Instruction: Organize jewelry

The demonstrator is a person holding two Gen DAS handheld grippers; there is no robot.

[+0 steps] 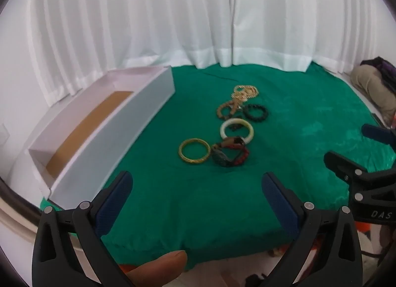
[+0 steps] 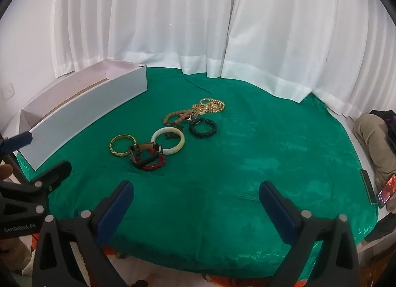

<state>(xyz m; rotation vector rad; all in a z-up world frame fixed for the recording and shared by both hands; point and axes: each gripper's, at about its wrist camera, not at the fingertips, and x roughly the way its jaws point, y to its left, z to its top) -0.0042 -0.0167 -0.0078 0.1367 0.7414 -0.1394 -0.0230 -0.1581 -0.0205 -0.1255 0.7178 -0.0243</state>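
A pile of jewelry lies mid-table on the green cloth [image 1: 198, 200]: a gold bangle [image 1: 194, 160] [image 2: 121, 154], a white bangle [image 1: 222, 132] [image 2: 173, 150], a red bead bracelet [image 1: 243, 157] [image 2: 156, 165] tangled with a dark strap [image 1: 220, 158], a black bead bracelet [image 1: 256, 119] [image 2: 203, 135], a brown bead bracelet [image 1: 220, 111] [image 2: 166, 119] and a gold chain [image 1: 245, 92] [image 2: 210, 106]. A long white box [image 1: 138, 113] [image 2: 86, 123] lies open at the left. My left gripper [image 1: 196, 180] [image 2: 42, 153] and right gripper [image 2: 196, 188] [image 1: 351, 143] hover near the front edge, both open and empty.
White curtains hang behind the round table. A bundle of cloth [image 1: 373, 86] [image 2: 373, 138] and a lit phone [image 2: 386, 190] sit off the right edge. A person's thumb [image 1: 158, 269] shows under the left gripper. Bare green cloth lies between the grippers and the jewelry.
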